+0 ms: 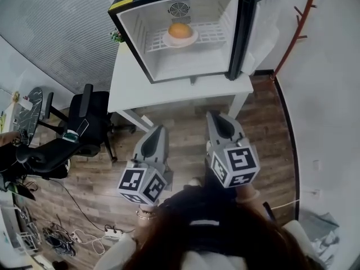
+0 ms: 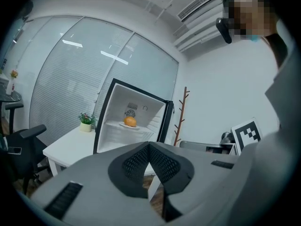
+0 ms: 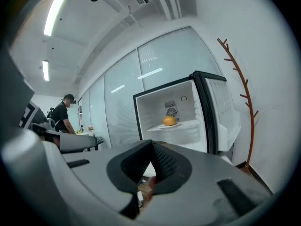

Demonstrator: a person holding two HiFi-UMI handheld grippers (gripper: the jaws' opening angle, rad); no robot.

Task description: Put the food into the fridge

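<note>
A small black fridge (image 1: 242,32) stands open on a white table (image 1: 135,86). Inside it, an orange food item (image 1: 180,30) lies on a white plate (image 1: 192,40) on the wire shelf. The same food (image 2: 130,121) and fridge (image 2: 163,121) show far ahead in the left gripper view, and the food (image 3: 169,121) in the right gripper view too. My left gripper (image 1: 155,135) and right gripper (image 1: 218,121) are held close to my body, well short of the table. Both are shut with nothing between their jaws.
The fridge door (image 1: 264,24) swings out to the right. A wooden coat stand (image 1: 298,21) rises by the right wall. Black office chairs (image 1: 84,122) stand left of the table, cables (image 1: 56,238) lie on the wood floor. A small potted plant (image 2: 85,121) sits on the table.
</note>
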